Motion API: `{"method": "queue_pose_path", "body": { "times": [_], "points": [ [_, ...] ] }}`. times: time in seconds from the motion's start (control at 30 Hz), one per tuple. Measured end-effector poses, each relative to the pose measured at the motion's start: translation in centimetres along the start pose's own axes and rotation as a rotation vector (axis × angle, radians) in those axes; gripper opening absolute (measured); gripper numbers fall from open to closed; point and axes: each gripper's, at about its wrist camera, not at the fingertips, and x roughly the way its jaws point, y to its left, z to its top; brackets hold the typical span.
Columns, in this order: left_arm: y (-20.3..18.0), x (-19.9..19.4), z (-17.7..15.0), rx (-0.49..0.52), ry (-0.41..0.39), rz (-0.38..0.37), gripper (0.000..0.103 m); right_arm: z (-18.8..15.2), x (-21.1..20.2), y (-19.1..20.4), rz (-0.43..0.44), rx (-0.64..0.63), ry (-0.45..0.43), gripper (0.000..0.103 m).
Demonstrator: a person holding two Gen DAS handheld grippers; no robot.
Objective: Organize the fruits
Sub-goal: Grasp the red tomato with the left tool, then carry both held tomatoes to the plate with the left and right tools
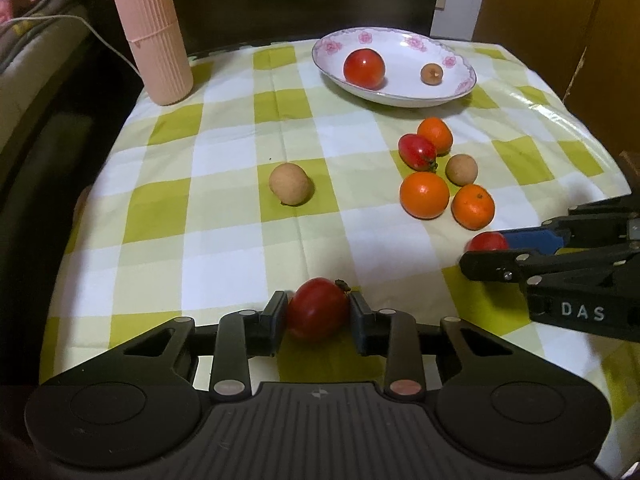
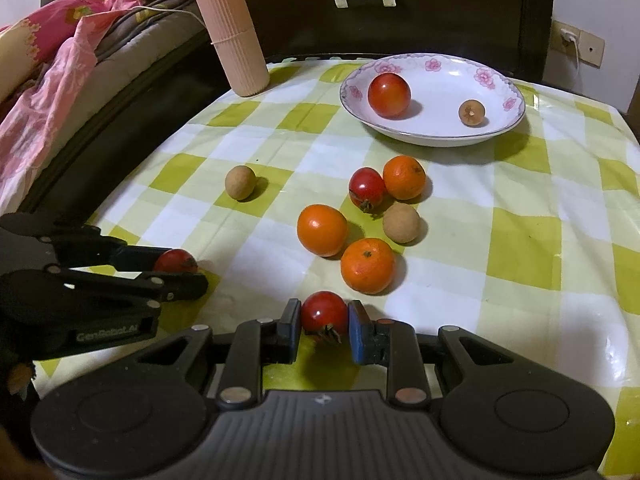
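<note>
My left gripper is shut on a red tomato low over the checked cloth. In the right wrist view it reaches in from the left with that tomato. My right gripper is shut on a smaller red tomato, which also shows in the left wrist view. A flowered white plate at the back holds a red tomato and a small brown fruit. Three oranges, another tomato and two tan round fruits lie loose on the cloth.
A tall pink ribbed container stands at the back left corner. Behind the table is a dark drawer front. Bedding lies beyond the left edge. The cloth drops off at the left and right table edges.
</note>
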Motion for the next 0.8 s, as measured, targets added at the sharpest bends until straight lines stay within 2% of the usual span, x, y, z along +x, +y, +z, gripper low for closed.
{"method": "queue_pose_path", "body": {
  "times": [0.27, 0.8],
  "points": [
    [-0.5, -0.7, 1.2, -0.027, -0.03, -0.053, 0.04, 0.6, -0.7, -0.1, 0.016, 0.026, -0.033, 0.026],
    [-1.9, -1.3, 4.5, -0.06, -0.088, -0.102, 0.04, 2.3, -2.9, -1.2, 0.005, 0.074, -0.128, 0.026]
  ]
}}
